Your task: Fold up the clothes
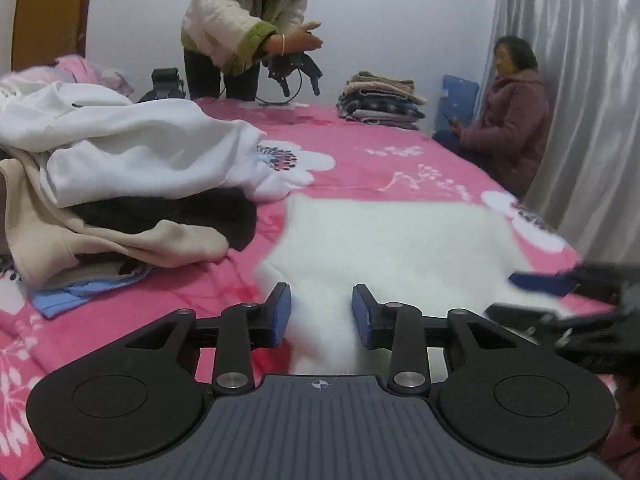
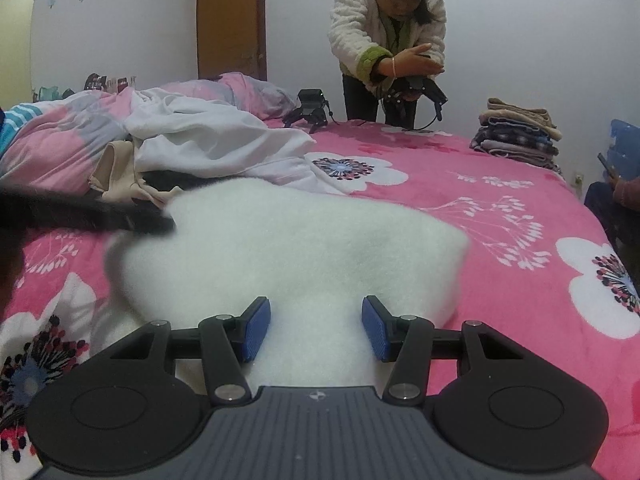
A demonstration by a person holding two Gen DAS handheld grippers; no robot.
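Observation:
A white fluffy garment (image 1: 392,240) (image 2: 300,240) lies flat on the pink flowered bedsheet (image 1: 380,164) (image 2: 500,200). My left gripper (image 1: 322,316) sits at its near edge, jaws apart, with a ridge of the white cloth rising between the blue pads (image 1: 282,314), which do not press it. My right gripper (image 2: 317,330) is over the same garment further right, jaws apart, cloth lying between and beyond both pads. In the left wrist view the right gripper (image 1: 532,298) shows at the right edge. A blurred left finger (image 2: 120,220) crosses the right wrist view at the left.
A heap of unfolded clothes (image 1: 140,152) (image 2: 208,140), white, beige and black, lies to the left. A folded stack (image 1: 380,100) (image 2: 516,136) stands at the far side. One person (image 1: 240,20) (image 2: 384,32) bends over the far edge holding a device; another (image 1: 508,120) sits by the curtain.

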